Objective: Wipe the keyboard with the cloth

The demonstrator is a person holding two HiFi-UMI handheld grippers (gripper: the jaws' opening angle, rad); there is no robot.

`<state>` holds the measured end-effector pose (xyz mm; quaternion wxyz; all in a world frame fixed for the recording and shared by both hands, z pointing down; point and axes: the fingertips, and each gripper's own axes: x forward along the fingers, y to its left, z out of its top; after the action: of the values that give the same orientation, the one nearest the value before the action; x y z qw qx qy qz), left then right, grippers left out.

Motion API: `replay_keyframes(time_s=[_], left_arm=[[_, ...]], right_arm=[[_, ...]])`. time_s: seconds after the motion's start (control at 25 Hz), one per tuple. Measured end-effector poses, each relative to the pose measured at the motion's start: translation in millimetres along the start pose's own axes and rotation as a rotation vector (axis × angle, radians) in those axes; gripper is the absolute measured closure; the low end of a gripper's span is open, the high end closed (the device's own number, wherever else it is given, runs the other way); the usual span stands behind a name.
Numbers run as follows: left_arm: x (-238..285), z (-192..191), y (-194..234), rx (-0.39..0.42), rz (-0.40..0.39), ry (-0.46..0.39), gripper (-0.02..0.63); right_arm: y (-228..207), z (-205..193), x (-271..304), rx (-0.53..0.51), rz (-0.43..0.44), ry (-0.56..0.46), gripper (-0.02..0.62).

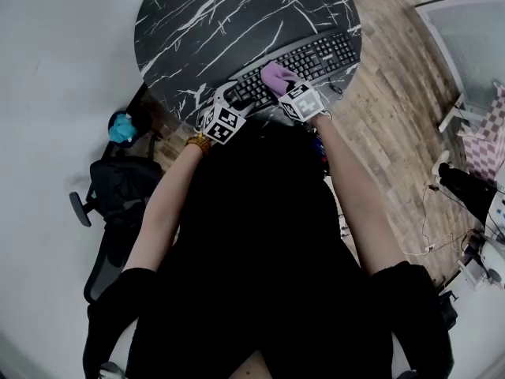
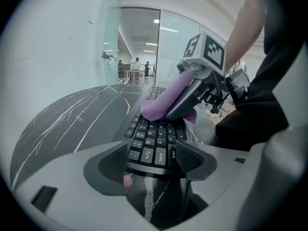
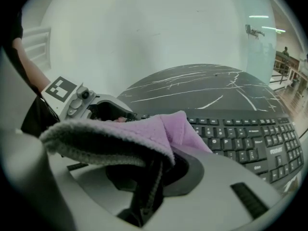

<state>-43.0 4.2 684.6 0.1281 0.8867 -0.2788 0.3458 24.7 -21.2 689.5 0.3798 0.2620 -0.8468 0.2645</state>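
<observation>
A black keyboard (image 1: 316,58) lies near the front right edge of a round black marble table (image 1: 205,22). My right gripper (image 1: 282,85) is shut on a purple cloth (image 1: 276,76), which rests on the keys of the keyboard's left half. From the left gripper view the cloth (image 2: 166,102) sits bunched under the right gripper (image 2: 192,97) on the keyboard (image 2: 154,138). My left gripper (image 2: 152,160) is open, with its fingertips (image 2: 192,158) set over the keyboard's left end. In the right gripper view the cloth (image 3: 163,129) drapes over the jaws and hides them.
The table's edge runs just in front of both grippers. An office chair (image 1: 118,204) and a teal object (image 1: 122,127) stand left of the table. Wooden floor (image 1: 402,93) and cables (image 1: 442,235) lie to the right. A glass wall (image 2: 139,42) stands beyond the table.
</observation>
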Motion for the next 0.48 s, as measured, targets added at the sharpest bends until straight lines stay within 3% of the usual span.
replay_keyframes(time_s=[0.16,0.48], left_arm=[[0.1,0.7,0.1,0.003,-0.002,0.000,0.304],[-0.3,2.5,-0.3,0.004,0.000,-0.006,0.304]], right_arm=[[13.4,-4.4,10.0,-0.057,0.034,0.019,0.518],[25.1,-4.2,13.4,-0.066,0.075,0.017,0.518]])
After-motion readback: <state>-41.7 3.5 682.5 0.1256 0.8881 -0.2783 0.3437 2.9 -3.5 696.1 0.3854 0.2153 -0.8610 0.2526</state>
